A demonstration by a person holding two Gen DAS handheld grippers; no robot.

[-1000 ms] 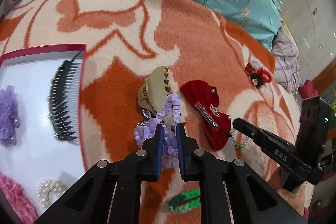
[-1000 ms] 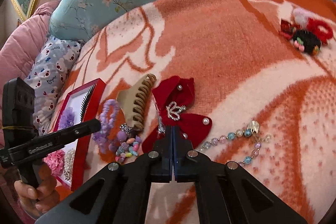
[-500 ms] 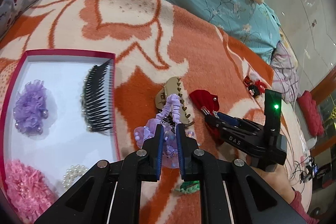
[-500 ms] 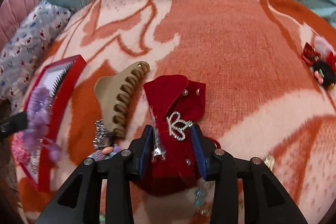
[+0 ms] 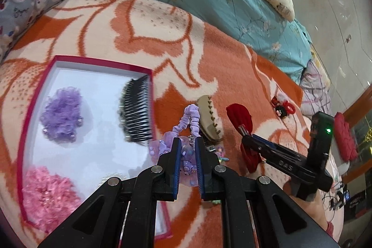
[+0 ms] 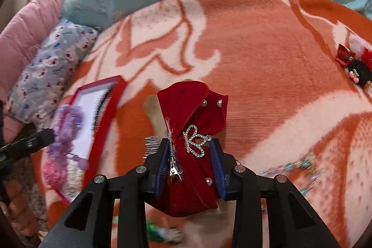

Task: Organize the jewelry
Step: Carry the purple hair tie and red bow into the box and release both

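Now the red bow (image 6: pixel 193 150) sits between the closing right claw (image 6: pixel 189 163) jaws.

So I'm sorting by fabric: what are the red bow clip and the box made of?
The red bow hair clip looks like matte velvet, with pearl beads and a rhinestone crown. The red-rimmed white box looks like stiff cardboard, judging by its thin straight walls.

red velvet bow (image 6: pixel 193 122), lilac scrunchie (image 5: pixel 190 119), orange-and-cream patterned blanket (image 5: pixel 162 34), red-rimmed white tray (image 5: pixel 97 66)
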